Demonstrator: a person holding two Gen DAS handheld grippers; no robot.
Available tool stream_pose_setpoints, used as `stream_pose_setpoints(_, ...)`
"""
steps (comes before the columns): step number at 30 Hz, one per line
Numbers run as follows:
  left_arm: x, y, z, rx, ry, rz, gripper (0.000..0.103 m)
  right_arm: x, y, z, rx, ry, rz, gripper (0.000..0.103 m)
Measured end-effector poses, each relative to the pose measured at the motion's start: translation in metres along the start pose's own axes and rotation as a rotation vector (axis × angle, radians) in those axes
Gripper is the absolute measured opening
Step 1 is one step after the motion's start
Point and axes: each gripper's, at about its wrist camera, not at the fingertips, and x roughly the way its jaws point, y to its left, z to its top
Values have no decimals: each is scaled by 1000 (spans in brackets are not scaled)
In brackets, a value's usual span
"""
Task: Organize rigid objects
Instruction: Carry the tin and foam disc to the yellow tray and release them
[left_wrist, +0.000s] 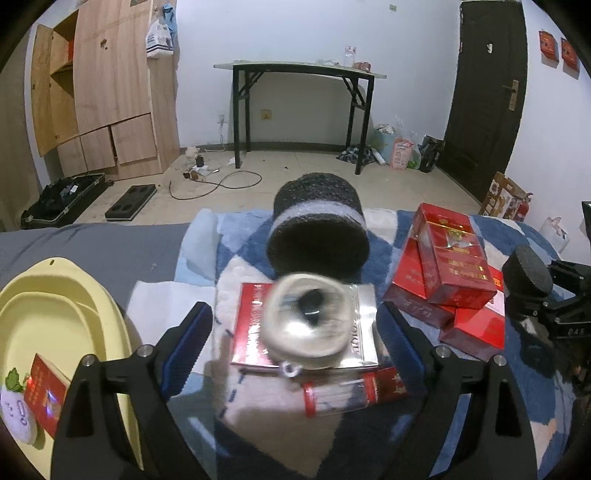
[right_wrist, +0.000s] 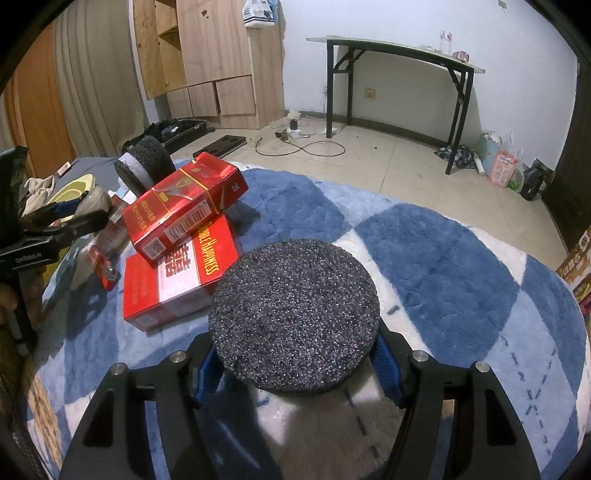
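The flat red carton (right_wrist: 177, 280) reads "DOUBLE HAPPINESS"; upper pack (right_wrist: 184, 206) shows "20".

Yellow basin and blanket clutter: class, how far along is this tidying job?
Early. Done: one red box lies in the yellow basin. In hand: the right gripper grips a black foam cylinder; the left gripper, jaws apart, frames a blurred cream roll. Left: red cartons and another foam roll on the blanket.

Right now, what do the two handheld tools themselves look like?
Both match: the left tool and right tool have matte black angular finger arms, blue ribbed pads on the inner faces, and round silver bolts at the joints. Small white lettering marks the bodies.
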Motion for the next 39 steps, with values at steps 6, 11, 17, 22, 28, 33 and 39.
stream_pose_setpoints(6,-3,17,0,-68,-5,5,93,2,-1,0,-2,7,-4,68)
stream_pose_setpoints(11,-7,22,0,-59,-4,-5,50,1,-2,1,-1,7,-1,68)
stream_pose_setpoints(17,-3,18,-4,-43,-3,9,50,0,-1,2,-9,-3,-6,67)
stream_pose_setpoints(22,-6,18,-4,-46,-17,23,50,-11,-4,1,-10,-27,-17,67)
stream_pose_setpoints(28,-40,51,9,-104,-66,135,50,-70,3,12,3,-194,-5,67)
stream_pose_setpoints(33,-79,120,5,-233,-81,322,50,-90,71,44,-89,-311,76,67)
stream_pose_setpoints(39,-116,220,-36,-489,-76,465,50,-55,194,88,-169,-261,299,67)
